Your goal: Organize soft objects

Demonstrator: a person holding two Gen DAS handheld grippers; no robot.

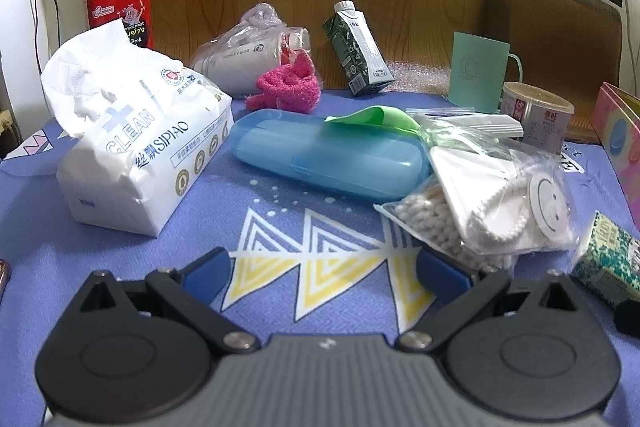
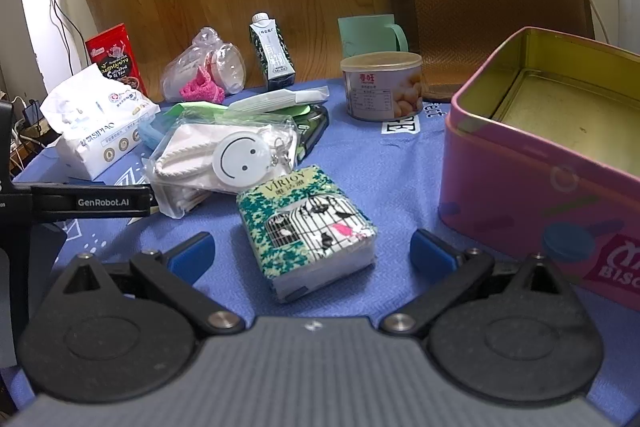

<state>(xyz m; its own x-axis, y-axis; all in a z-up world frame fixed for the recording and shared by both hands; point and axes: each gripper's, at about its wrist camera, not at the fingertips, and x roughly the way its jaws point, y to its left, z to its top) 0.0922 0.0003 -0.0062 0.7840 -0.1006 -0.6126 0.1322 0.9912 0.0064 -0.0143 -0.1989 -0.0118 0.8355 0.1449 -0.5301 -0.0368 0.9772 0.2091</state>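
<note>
With both your right gripper [image 2: 310, 251] and left gripper [image 1: 322, 267] spread wide and empty, pinch the light, squashy tissue pack [image 2: 306, 231] at lower centre gently across its long sides.

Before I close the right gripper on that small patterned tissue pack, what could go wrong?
The right gripper is open with the tissue pack lying skewed between its fingers, so a squeeze may twist or crush it. The clear bag with the smiley tag overlaps the pack's far edge and could drag along. The pink tin stands close to the right finger; a wide swing might knock it.
</note>
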